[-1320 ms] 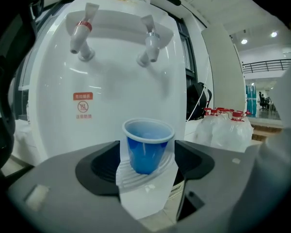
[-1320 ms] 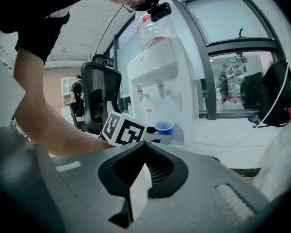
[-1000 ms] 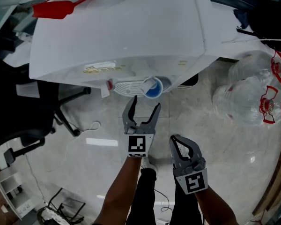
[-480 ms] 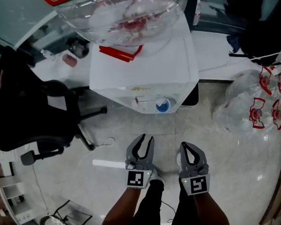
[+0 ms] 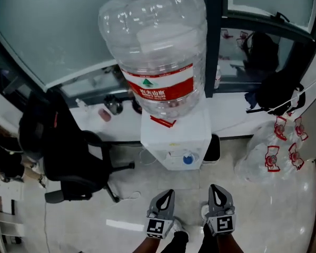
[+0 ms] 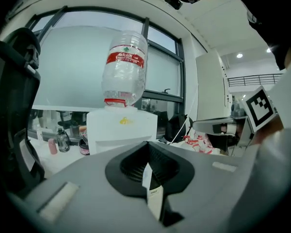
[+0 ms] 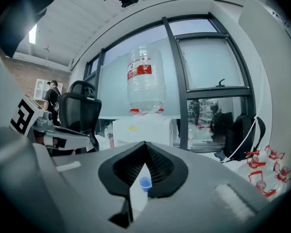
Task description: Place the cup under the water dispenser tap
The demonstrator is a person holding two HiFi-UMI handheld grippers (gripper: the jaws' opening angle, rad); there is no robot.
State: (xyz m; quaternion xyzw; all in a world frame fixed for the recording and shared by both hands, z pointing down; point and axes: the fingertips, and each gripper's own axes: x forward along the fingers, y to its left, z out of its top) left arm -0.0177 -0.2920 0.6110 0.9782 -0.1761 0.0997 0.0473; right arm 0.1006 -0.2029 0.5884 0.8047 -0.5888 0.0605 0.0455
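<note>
Cup [image 5: 188, 159]: small, blue, upright and open-topped. It stands on the front ledge of the water dispenser [image 5: 174, 136], toward the ledge's right end, with nothing gripping it. In the right gripper view it shows as a blue dot [image 7: 145, 183] through the gap behind the closed tips.

Left gripper [image 5: 168, 192]: jaws fully together, nothing between them.

Right gripper [image 5: 215, 187]: tips meeting, likewise empty. Both are held side by side, well apart from the dispenser.

Floor [image 5: 131, 194]: pale polished tile, glossy with reflections.

Dispenser: white box carrying an inverted clear bottle [image 5: 158, 51] with a red label band.

Room: a black office chair [image 5: 68, 152] to the dispenser's left, a dark-framed window wall behind it, a dark bag [image 5: 282, 91] on the sill to the right, and clear empty bottles with red handles [image 5: 274, 152] on the floor at the right.

Change: a second ago the left jaws stood wide apart, just short of the cup. Both grippers are now drawn back and the whole bottle is in view. The cup is unmoved.
</note>
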